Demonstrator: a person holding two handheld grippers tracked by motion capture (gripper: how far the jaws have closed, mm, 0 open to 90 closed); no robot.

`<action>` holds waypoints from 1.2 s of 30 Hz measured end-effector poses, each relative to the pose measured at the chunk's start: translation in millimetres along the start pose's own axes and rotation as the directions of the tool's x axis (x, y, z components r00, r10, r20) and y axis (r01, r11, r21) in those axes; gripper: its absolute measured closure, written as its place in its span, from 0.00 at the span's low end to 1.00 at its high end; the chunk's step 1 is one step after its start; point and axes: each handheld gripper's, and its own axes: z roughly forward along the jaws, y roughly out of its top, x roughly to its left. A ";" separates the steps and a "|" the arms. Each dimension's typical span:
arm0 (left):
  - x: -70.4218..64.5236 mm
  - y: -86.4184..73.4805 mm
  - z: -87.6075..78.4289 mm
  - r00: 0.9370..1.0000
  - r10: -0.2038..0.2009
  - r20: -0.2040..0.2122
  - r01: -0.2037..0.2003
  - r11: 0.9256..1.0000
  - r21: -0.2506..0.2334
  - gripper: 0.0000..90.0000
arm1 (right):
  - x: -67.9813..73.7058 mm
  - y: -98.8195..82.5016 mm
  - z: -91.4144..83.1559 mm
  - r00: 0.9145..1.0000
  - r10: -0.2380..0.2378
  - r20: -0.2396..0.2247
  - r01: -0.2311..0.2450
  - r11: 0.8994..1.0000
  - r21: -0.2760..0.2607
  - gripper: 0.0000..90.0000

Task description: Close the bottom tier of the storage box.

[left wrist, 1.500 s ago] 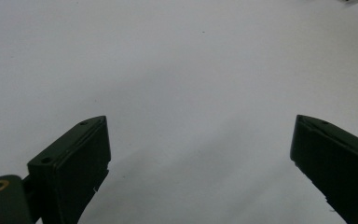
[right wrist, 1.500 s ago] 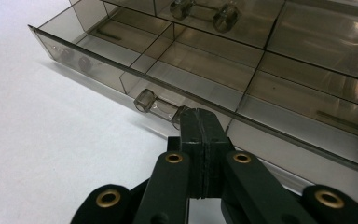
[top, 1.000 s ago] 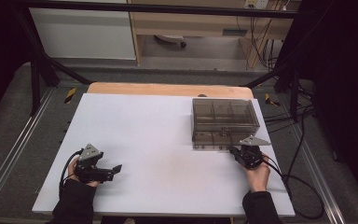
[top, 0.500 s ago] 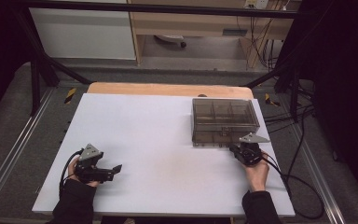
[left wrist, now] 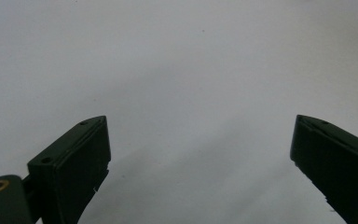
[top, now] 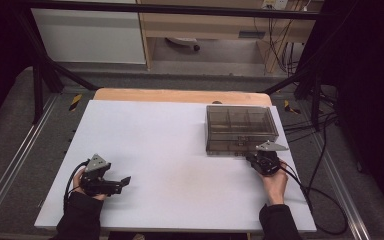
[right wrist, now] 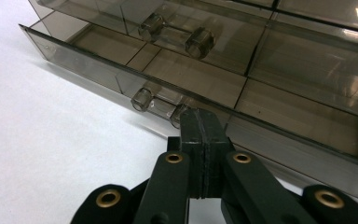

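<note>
High view: a white counter (top: 170, 150) is seen from above, with a smoky translucent plastic drawer box (top: 240, 127) standing toward its far right. The right gripper (top: 252, 159) is held just at the front of that box. The left gripper (top: 122, 181) is held low over bare counter near the front left, well apart from the box; in the left gripper view its jaws are seen wide apart with nothing between them.

In the right gripper view the jaws are pressed together, with nothing gripped, and their tip is placed at the bar handle (right wrist: 161, 105) of the lower drawer (right wrist: 121, 74), which is drawn out a little; whether tip and handle touch cannot be told. An upper drawer handle (right wrist: 177, 35) is seen behind.

The box is judged light, rigid, smooth and rather brittle, so it may slide on the counter when a drawer is pulled. The best hold is judged to be the small bar handle, hooked or pinched across its middle, with the box steadied if needed.
</note>
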 end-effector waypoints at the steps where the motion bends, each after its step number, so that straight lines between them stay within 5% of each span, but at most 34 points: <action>1: 0.1 0.0 0.0 1.000 0.000 -0.001 0.000 1.000 0.000 0.05 | -0.1 0.2 0.4 1.000 0.002 0.000 -0.002 1.000 0.000 1.00; 36: -0.1 -0.3 0.2 1.000 -0.004 0.007 0.004 1.000 -0.001 0.05 | -7.3 8.4 12.1 1.000 0.005 0.014 -0.005 1.000 -0.007 1.00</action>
